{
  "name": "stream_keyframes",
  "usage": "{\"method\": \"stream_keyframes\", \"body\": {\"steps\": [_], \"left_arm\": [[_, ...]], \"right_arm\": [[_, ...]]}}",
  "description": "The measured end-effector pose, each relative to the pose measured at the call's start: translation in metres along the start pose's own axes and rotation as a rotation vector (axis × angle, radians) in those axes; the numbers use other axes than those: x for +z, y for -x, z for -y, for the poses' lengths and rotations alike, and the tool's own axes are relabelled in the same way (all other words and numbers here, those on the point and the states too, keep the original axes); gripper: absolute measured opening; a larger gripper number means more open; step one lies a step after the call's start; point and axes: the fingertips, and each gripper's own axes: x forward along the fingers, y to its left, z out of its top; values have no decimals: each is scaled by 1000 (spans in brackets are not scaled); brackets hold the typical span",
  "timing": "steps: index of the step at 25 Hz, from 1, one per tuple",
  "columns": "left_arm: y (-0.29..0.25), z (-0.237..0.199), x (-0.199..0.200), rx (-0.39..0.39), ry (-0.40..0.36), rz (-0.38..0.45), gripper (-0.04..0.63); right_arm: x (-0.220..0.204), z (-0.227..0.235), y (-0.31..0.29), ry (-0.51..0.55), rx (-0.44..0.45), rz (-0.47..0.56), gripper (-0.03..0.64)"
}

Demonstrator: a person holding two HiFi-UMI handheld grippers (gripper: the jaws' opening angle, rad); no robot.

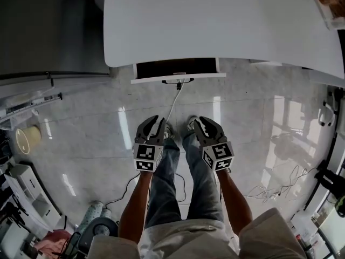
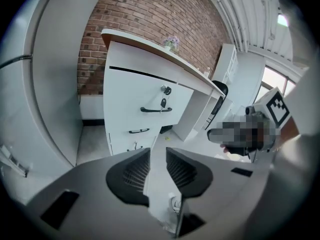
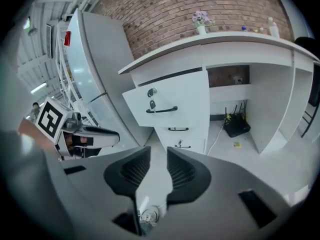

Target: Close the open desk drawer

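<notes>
The white desk's top drawer (image 1: 176,69) stands pulled out, its dark inside showing from above in the head view. Its front panel, with a black handle and a key in the lock, faces me in the left gripper view (image 2: 150,98) and in the right gripper view (image 3: 167,104); two smaller drawers below it are shut flush. My left gripper (image 1: 156,125) (image 2: 158,152) and right gripper (image 1: 200,125) (image 3: 159,152) hang side by side over the floor, well short of the drawer. Both stand open with nothing between their jaws.
The white desk top (image 1: 215,20) overhangs the drawer. A white cable (image 1: 173,104) runs across the glossy floor from the desk toward my feet. A black router (image 3: 235,125) sits in the knee space. A tall grey cabinet (image 3: 95,59) stands left of the desk; clutter (image 1: 27,139) lines the left wall.
</notes>
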Motion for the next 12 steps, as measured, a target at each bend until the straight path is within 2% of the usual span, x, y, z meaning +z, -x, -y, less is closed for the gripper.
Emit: {"method": "stream_keyframes", "body": {"steps": [1, 4, 6, 8, 10, 12], "left_arm": [[-2, 1, -1, -6, -3, -4, 113], [-6, 0, -5, -14, 33, -8, 121], [-7, -2, -3, -29, 130, 28, 121], [-7, -9, 1, -67, 350, 108, 121], [-7, -21, 10, -114, 623, 218, 120], [-9, -31, 17, -179, 846, 324, 120]], "right_arm": [[1, 0, -2, 1, 16, 0, 123], [4, 0, -6, 3, 36, -2, 135], [6, 4, -8, -62, 51, 15, 135], [11, 9, -8, -247, 96, 66, 135], [14, 18, -9, -556, 179, 146, 133], [18, 29, -12, -874, 286, 242, 133]]}}
